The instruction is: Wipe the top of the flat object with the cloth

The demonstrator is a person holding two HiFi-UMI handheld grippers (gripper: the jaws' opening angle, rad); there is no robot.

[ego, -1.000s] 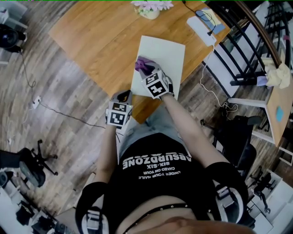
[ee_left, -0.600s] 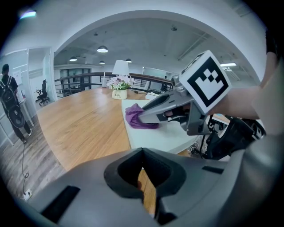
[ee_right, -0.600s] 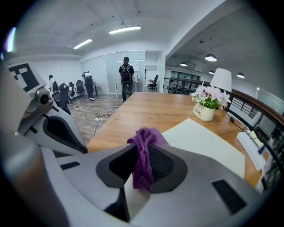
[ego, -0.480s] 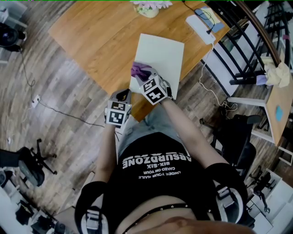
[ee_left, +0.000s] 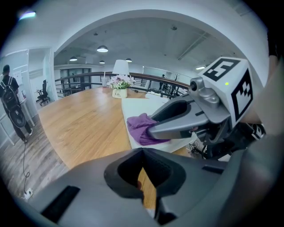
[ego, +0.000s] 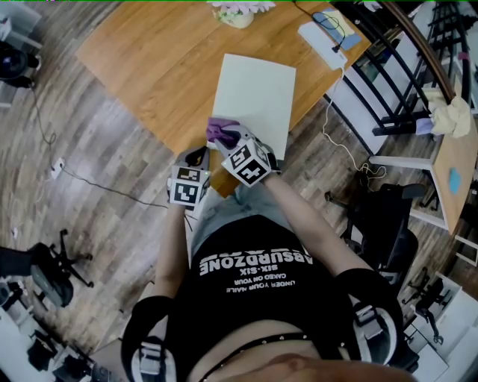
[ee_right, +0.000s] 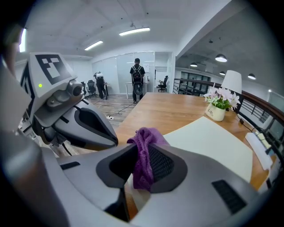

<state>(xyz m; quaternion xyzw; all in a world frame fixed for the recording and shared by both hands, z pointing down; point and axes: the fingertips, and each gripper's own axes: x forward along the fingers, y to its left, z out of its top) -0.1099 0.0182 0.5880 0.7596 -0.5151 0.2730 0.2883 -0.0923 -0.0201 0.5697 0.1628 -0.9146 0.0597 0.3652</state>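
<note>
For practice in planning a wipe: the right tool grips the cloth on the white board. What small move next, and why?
Probably slide the right tool forward, dragging the cloth toward the far edge of the board: the cloth sits at the near left corner, and most of the board lies beyond it.

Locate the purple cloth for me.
Head view: the purple cloth is pinched in the right gripper, on the near left corner of the white board, at the front of the wooden table.

The cloth point(ego: 222, 131) lies at the near corner of the board point(ego: 258, 89) on the table point(ego: 149, 60), flowerpot point(ego: 239, 13) behind.
</note>
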